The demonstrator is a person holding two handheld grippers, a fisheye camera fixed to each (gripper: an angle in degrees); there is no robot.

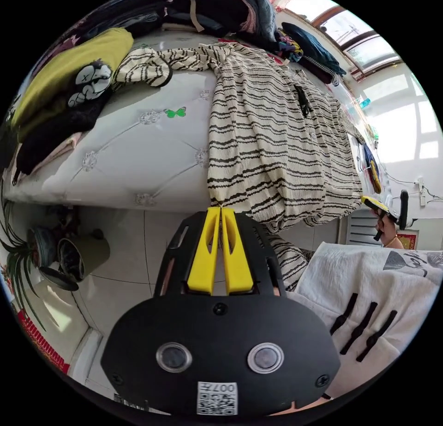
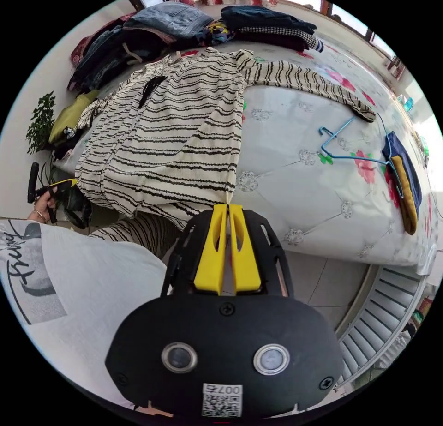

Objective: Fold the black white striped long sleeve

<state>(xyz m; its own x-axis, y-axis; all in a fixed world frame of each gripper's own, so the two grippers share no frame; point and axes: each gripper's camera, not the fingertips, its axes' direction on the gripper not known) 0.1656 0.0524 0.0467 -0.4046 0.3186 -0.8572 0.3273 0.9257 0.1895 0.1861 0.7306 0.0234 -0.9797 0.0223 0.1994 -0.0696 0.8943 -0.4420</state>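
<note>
Both grippers are pinching the near hem of the striped long sleeve shirt (image 1: pixel 277 144), which is lying spread on the white tufted bed (image 1: pixel 138 158): left gripper (image 1: pixel 220 210) and right gripper (image 2: pixel 228 207), jaws pressed together on fabric. No writing is readable.

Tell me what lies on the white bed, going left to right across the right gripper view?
Olive-green cushion → black-and-white striped long-sleeve shirt → its outstretched striped sleeve → blue wire hanger → navy-and-mustard folded cloth.
</note>
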